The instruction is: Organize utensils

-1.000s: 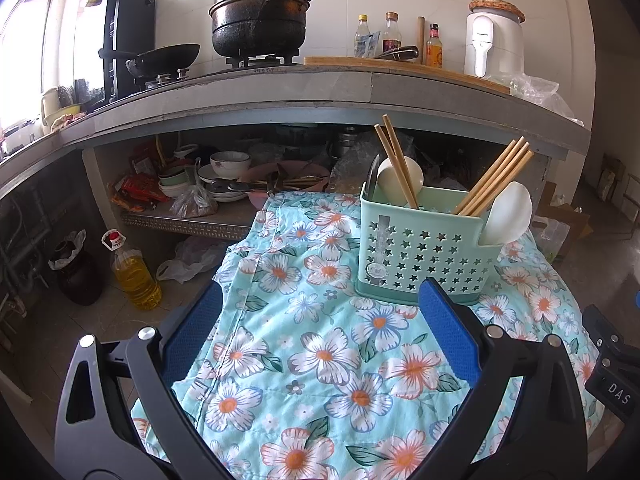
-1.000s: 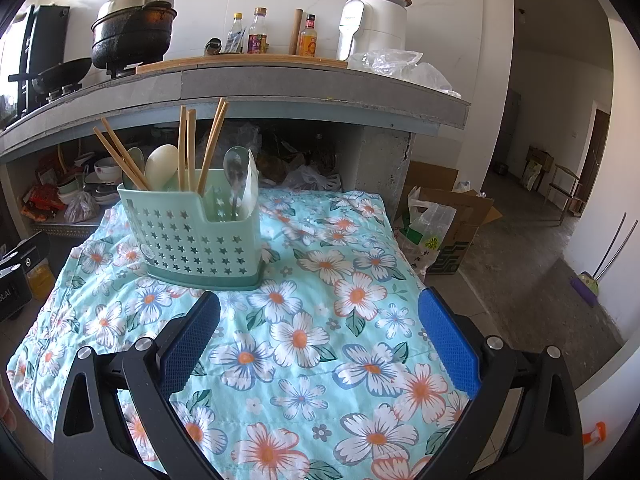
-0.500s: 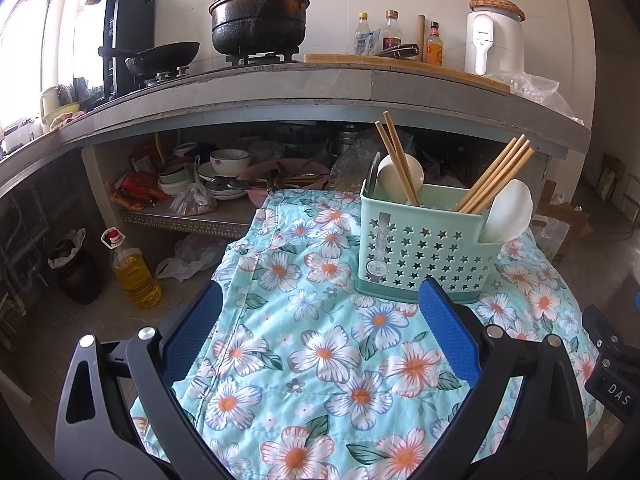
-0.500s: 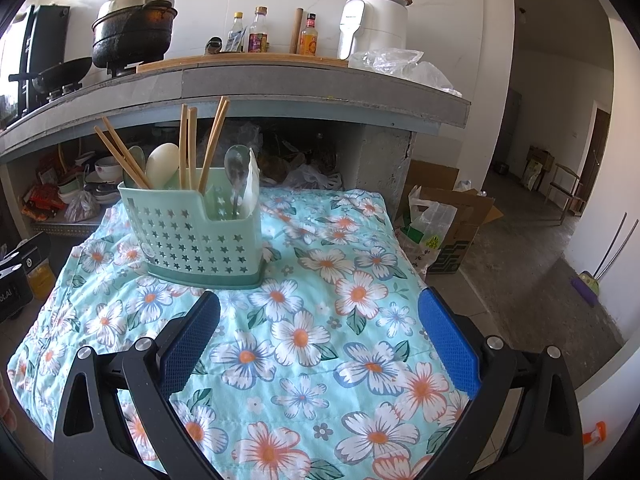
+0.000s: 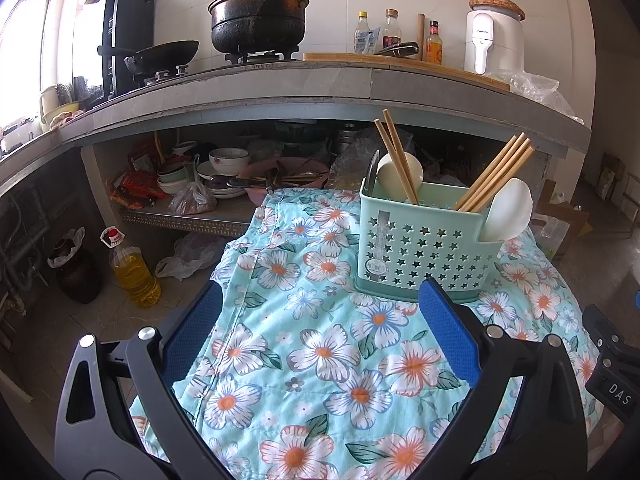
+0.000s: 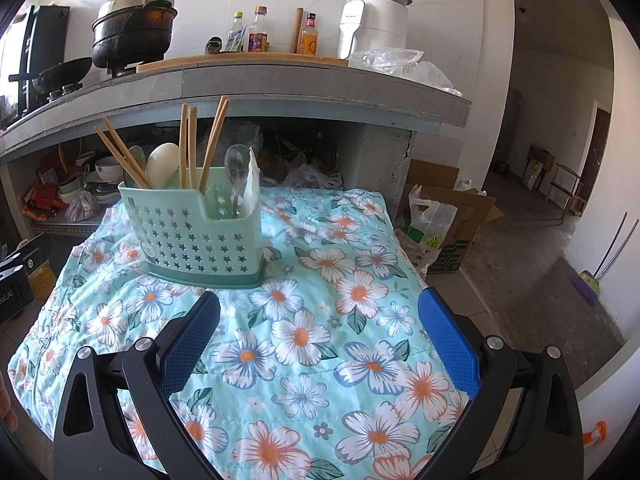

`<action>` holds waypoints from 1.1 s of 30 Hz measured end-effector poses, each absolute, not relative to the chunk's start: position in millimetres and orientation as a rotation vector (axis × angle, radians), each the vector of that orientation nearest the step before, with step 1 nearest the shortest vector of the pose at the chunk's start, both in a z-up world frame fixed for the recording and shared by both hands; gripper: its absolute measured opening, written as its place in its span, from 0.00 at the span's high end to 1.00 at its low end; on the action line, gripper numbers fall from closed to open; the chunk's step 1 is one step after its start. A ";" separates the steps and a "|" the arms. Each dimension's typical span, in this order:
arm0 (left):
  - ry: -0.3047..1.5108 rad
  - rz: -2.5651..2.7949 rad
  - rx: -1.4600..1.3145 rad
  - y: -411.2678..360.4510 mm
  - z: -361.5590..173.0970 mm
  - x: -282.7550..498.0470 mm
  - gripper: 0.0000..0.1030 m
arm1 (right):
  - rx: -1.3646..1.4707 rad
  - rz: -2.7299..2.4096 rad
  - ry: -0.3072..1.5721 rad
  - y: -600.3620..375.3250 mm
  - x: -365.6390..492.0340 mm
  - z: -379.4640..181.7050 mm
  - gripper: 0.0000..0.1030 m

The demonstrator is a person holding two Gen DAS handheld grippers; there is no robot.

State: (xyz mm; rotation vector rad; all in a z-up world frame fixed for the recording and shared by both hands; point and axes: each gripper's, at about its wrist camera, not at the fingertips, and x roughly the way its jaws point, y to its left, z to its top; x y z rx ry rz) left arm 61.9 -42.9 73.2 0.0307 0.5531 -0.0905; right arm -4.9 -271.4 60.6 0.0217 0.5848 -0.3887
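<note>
We see a pale green utensil caddy (image 5: 428,252) with star-shaped holes standing upright on a table covered by a turquoise floral cloth (image 5: 320,344). In the left wrist view the caddy sits toward the right, just beyond the tip of the left hand-held gripper (image 5: 320,332), whose blue-padded fingers (image 5: 448,332) are spread wide with nothing between them. Its right fingertip overlaps the caddy's base in the picture, though we cannot tell whether they touch.

Inside the caddy, two wooden chopsticks (image 5: 396,156) lean left beside a white spoon (image 5: 400,170) in the back compartment. A bundle of chopsticks (image 5: 496,176) leans right, and a second white spoon (image 5: 508,210) rests at the caddy's right end.

In the right wrist view the right hand-held gripper (image 6: 320,332) is also spread apart and empty, hovering over bare cloth. From here the caddy (image 6: 196,232) stands to the left and beyond, clear of the fingers. A metal spoon (image 6: 236,168) stands in its near right compartment.

Behind the table runs a grey kitchen counter (image 5: 320,84) carrying a large black pot (image 5: 258,20), a wok (image 5: 160,54), sauce bottles (image 5: 392,32) and a white appliance (image 5: 494,40). A shelf beneath holds stacked bowls (image 5: 224,164). A bottle of yellow oil (image 5: 132,272) stands on the floor.
</note>
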 end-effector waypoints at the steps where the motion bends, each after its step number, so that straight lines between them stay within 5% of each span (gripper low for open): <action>1: 0.554 -0.091 0.031 -43.0 73.3 61.8 0.08 | 0.022 -0.389 0.585 -271.4 -4.9 60.6 0.06; 33: 0.574 -0.103 0.022 -43.9 64.9 57.1 0.08 | 0.025 -0.384 0.589 -270.1 -5.6 60.1 0.06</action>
